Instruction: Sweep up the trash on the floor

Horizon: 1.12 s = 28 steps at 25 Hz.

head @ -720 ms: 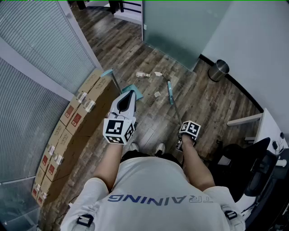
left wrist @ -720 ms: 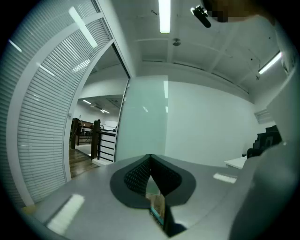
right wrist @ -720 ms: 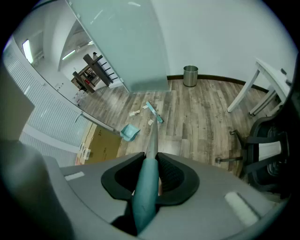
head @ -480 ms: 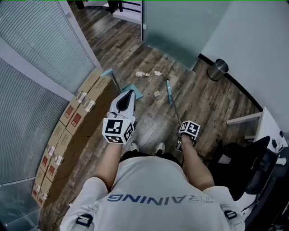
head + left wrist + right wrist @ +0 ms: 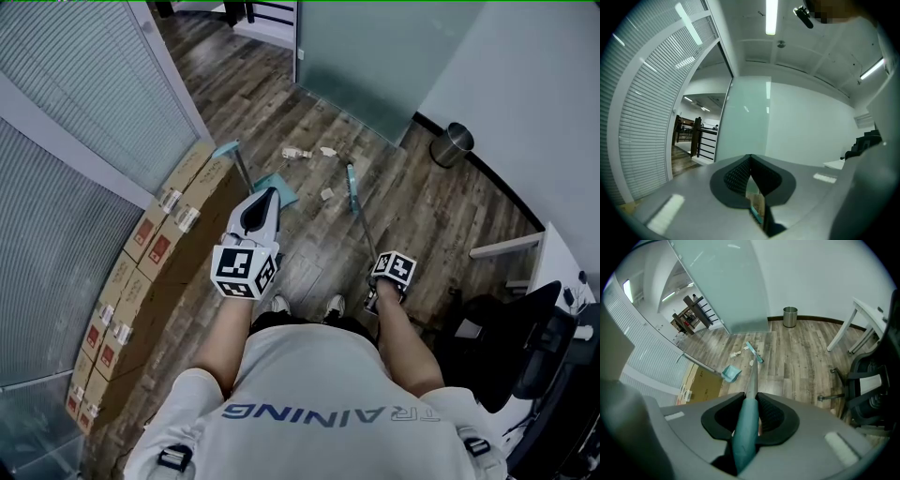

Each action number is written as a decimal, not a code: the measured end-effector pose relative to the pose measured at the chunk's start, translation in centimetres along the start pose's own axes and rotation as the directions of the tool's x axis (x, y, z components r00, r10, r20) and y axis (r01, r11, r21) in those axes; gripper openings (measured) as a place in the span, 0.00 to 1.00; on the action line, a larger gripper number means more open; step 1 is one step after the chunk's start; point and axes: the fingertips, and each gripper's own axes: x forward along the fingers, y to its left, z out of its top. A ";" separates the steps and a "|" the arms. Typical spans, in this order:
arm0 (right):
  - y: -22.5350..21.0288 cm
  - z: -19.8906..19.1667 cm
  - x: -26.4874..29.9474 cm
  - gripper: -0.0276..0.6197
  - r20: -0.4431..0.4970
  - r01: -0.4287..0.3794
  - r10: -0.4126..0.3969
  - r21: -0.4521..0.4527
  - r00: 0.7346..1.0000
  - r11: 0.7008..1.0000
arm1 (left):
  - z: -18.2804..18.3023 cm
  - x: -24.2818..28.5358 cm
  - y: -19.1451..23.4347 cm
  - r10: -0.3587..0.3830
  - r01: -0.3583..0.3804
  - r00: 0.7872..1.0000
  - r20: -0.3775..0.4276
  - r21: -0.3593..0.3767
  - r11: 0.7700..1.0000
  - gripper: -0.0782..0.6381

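Observation:
Scraps of pale trash (image 5: 296, 155) (image 5: 736, 354) lie on the wood floor, and one more scrap (image 5: 325, 195) sits beside the broom head (image 5: 352, 187) (image 5: 753, 352). My right gripper (image 5: 382, 281) (image 5: 750, 401) points steeply down and is shut on the broom's teal handle (image 5: 746, 427). A teal dustpan (image 5: 279, 192) (image 5: 731, 373) stands on the floor, its long handle (image 5: 236, 164) leaning toward the boxes. My left gripper (image 5: 269, 194) (image 5: 750, 159) is held level above the dustpan, jaws shut with nothing seen gripped.
Cardboard boxes (image 5: 141, 253) line the left wall under the blinds. A metal bin (image 5: 455, 145) (image 5: 790, 316) stands by the far wall. An office chair (image 5: 525, 347) (image 5: 869, 380) and a white table leg (image 5: 506, 248) are on the right. A glass partition (image 5: 366, 56) is ahead.

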 end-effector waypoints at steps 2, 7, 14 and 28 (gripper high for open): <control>0.5 -0.2 0.2 0.20 0.002 -0.001 0.001 0.026 1.000 1.000 | 0.1 -0.2 0.8 0.001 -0.001 1.000 0.002 -0.001 1.000 0.11; 1.7 -1.0 0.9 0.20 -0.002 0.008 -0.008 0.055 1.000 0.998 | 0.2 -1.2 3.1 0.000 0.000 1.000 0.006 -0.003 1.000 0.11; 4.1 -0.9 1.5 0.20 0.012 0.000 -0.001 0.062 1.000 0.998 | -1.0 -2.0 7.0 0.021 -0.021 1.000 -0.010 -0.050 0.999 0.11; 7.2 6.5 7.8 0.20 -0.078 -0.020 0.023 0.032 0.997 0.999 | -2.5 5.8 11.6 0.094 -0.096 0.992 -0.088 -0.023 0.995 0.11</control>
